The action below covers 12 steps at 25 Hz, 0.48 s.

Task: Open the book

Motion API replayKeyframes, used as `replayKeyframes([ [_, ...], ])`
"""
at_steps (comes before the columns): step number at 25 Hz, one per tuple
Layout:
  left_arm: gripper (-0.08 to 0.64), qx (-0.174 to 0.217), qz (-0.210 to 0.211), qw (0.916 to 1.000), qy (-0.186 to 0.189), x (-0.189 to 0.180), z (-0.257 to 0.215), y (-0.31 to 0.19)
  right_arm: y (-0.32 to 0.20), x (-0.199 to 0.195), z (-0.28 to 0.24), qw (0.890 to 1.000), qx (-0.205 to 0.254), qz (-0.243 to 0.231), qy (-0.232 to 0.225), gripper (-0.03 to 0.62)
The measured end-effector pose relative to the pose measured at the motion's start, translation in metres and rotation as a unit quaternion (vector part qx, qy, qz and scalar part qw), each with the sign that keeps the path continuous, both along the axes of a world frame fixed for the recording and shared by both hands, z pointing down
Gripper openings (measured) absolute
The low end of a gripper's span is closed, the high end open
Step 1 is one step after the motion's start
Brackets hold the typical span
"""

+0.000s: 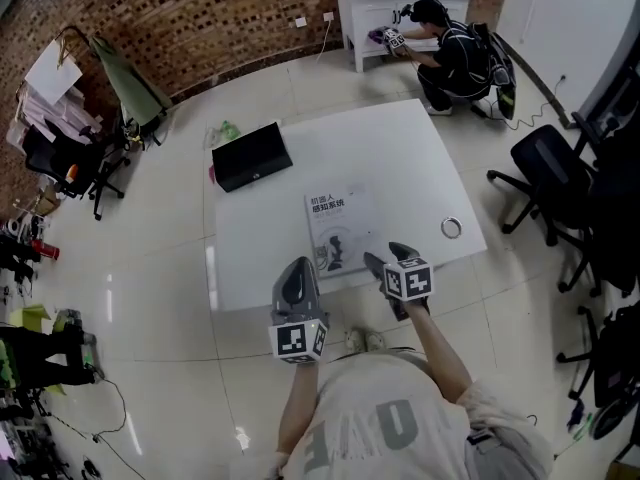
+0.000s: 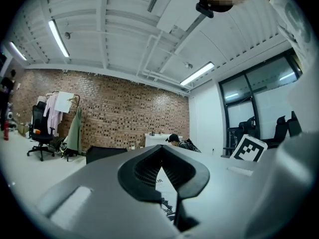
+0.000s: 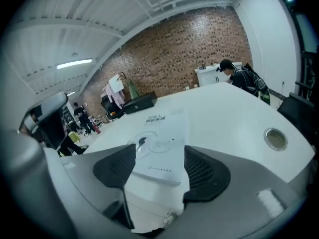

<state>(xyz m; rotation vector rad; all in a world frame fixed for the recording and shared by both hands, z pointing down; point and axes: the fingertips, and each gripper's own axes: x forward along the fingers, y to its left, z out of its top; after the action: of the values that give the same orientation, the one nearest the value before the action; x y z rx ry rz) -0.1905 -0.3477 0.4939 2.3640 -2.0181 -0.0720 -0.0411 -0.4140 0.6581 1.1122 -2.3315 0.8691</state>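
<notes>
Closest in, at lower middle of the head view, the left gripper (image 1: 297,268) is clenched on nothing, while the right gripper (image 1: 390,258) stands released (the book's near edge shows between its wide jaws, untouched). That closed book (image 1: 338,223) lies flat mid-frame on the white table (image 1: 400,158), near its front edge
</notes>
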Motion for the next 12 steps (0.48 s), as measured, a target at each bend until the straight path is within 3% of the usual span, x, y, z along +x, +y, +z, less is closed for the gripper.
replayKeyframes([
  [7,0.015,-0.023,-0.001,0.9997,0.001,-0.010,0.018,-0.008,0.000,0.000,0.041,0.998,-0.057,0.006,0.035,0.302],
  [12,0.015,-0.024,0.000,0.9997,0.007,-0.012,0.021,-0.011,0.000,-0.006,0.029,0.999,-0.038,0.001,0.027,0.249],
])
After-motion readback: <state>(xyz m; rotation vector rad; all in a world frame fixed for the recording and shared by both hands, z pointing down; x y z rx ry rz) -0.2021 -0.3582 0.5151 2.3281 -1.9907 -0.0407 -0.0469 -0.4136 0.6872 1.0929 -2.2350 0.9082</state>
